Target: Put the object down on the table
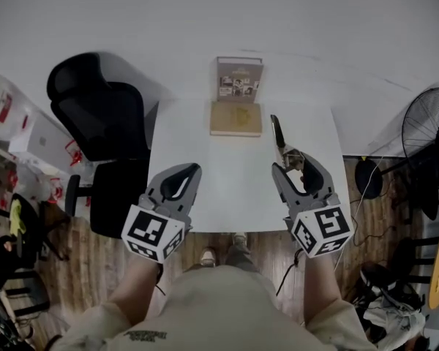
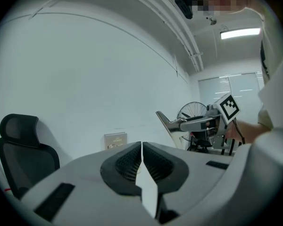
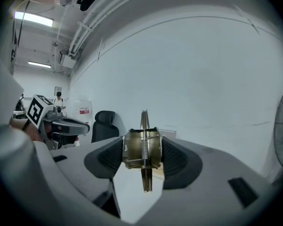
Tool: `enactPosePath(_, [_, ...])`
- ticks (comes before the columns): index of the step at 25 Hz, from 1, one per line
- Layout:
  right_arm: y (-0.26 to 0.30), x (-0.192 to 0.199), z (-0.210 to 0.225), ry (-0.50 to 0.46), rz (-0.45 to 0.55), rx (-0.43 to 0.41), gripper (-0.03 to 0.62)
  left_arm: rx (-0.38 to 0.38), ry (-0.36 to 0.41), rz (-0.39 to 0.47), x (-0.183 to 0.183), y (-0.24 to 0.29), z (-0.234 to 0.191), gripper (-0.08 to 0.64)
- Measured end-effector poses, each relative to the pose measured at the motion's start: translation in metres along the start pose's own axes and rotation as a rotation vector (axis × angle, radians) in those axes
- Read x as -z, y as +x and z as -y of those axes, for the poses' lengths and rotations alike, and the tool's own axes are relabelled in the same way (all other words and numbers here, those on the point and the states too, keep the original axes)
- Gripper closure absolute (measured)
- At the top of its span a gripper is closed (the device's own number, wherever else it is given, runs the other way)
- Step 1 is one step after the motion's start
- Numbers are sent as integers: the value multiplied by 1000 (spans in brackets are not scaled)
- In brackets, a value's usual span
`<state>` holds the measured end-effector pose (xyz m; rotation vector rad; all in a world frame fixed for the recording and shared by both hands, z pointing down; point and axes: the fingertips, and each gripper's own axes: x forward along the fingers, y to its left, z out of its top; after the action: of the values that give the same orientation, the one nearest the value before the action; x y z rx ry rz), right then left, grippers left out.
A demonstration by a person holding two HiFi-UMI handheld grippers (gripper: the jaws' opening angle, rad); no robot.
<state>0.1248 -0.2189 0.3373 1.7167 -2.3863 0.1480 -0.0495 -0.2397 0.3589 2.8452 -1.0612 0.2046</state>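
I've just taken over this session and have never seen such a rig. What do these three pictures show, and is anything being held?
There is no robot here: a person holds a two-jaw gripper in each hand, and the marker cubes are part of the grippers. The head view looks steeply down from the person's head. The other two cameras ride on the grippers and look along their jaws. The left gripper has its jaws together and holds nothing. The right gripper is clamped on a brass-coloured spring tool over the white table. At the table's far edge lies a flat tan block, with a book upright behind it.
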Motion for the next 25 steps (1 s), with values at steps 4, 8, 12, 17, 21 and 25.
enactPosePath(4, [25, 7, 27, -15, -20, -41, 344, -31, 0, -20, 0, 32, -4, 531])
enactPosePath(8, [55, 15, 54, -48, -56, -104, 344, -58, -6, -33, 2, 68, -8, 531])
enactPosePath(12, [87, 25, 78, -111, -91, -173, 344, -101, -5, -59, 7, 104, -15, 531])
enactPosePath(17, [123, 40, 104, -142, -135, -267, 344, -153, -12, -91, 16, 141, -20, 531])
enactPosePath(21, [149, 49, 117, -184, -153, -323, 344, -194, -30, -115, 22, 162, -25, 531])
enactPosePath(25, [169, 56, 122, -246, -168, -365, 344, -222, -59, -132, 29, 175, -30, 531])
